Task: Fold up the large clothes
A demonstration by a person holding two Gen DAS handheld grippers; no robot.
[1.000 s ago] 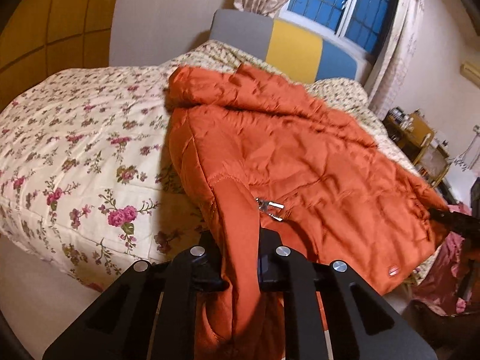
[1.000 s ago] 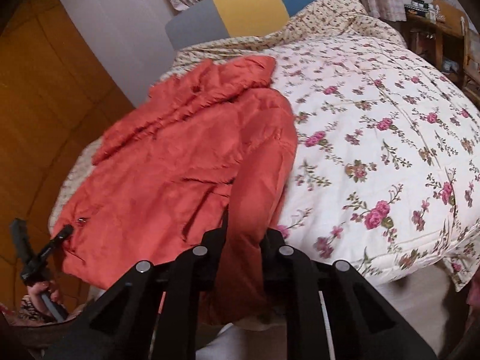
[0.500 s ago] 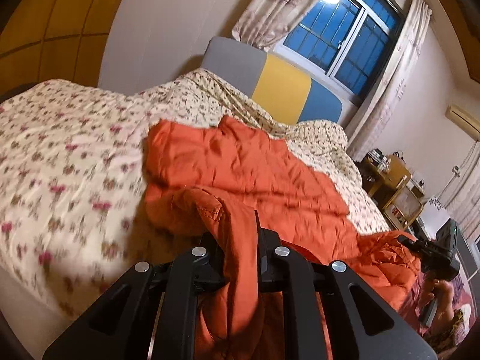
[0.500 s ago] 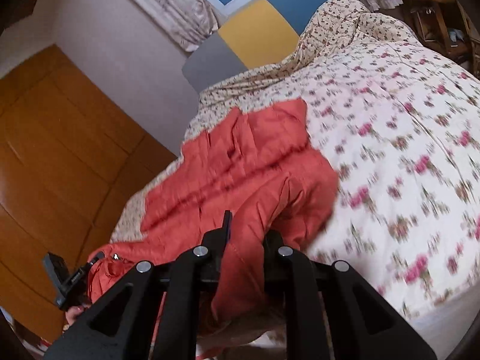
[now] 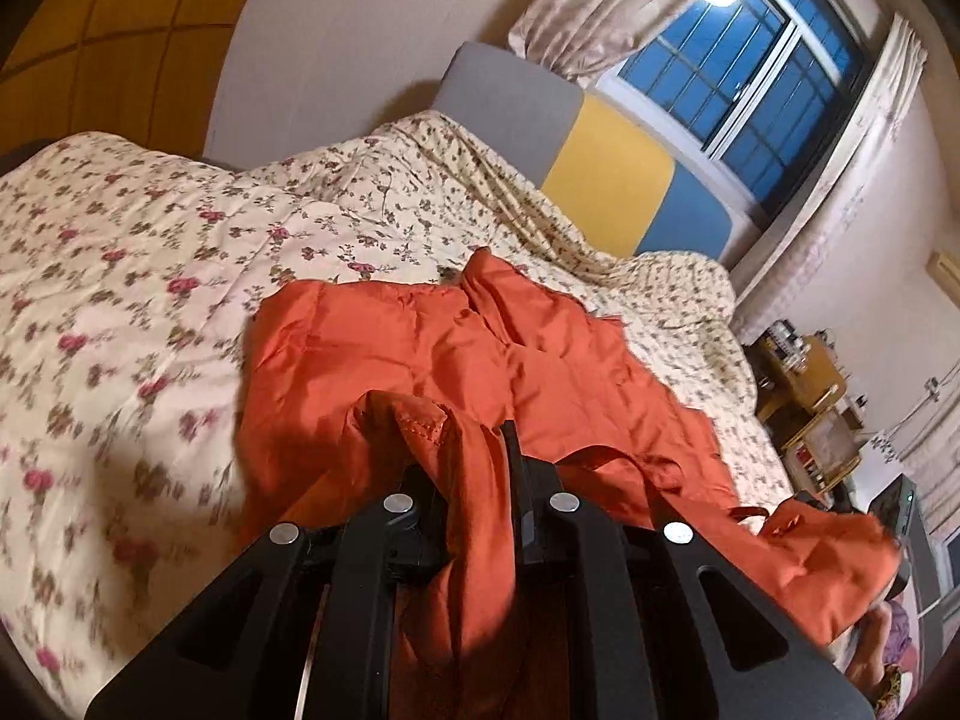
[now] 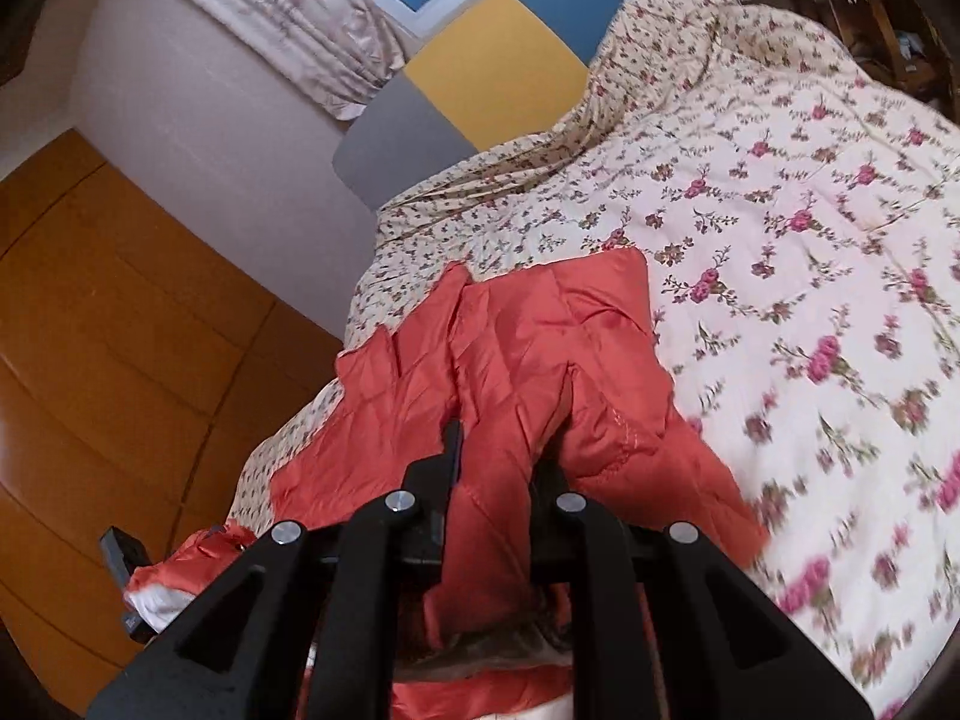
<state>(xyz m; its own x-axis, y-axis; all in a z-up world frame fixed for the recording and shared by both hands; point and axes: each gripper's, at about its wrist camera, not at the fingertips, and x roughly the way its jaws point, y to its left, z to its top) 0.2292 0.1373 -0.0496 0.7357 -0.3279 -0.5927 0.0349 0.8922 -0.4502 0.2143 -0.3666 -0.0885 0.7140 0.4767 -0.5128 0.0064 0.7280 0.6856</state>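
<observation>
An orange quilted jacket (image 5: 456, 360) lies on the floral bedspread (image 5: 132, 276), its collar end toward the headboard. My left gripper (image 5: 474, 468) is shut on a bunched fold of the jacket's near edge, which hangs down between the fingers. In the right wrist view the same jacket (image 6: 528, 360) spreads over the bed's left side, and my right gripper (image 6: 492, 468) is shut on another fold of its near edge. The other gripper (image 6: 123, 558) shows small at the lower left, with orange cloth at it. Both held ends are lifted off the bed.
A headboard (image 5: 600, 180) with grey, yellow and blue panels backs the bed, with a window (image 5: 750, 54) and curtains above it. A wooden wardrobe (image 6: 108, 360) stands along the bed's left side. A cluttered wooden stand (image 5: 804, 396) sits at the right.
Both grippers have moved forward over the bed toward the headboard and risen a little, carrying the jacket's lower edge with them. The jacket's near half now bunches up over its far half.
</observation>
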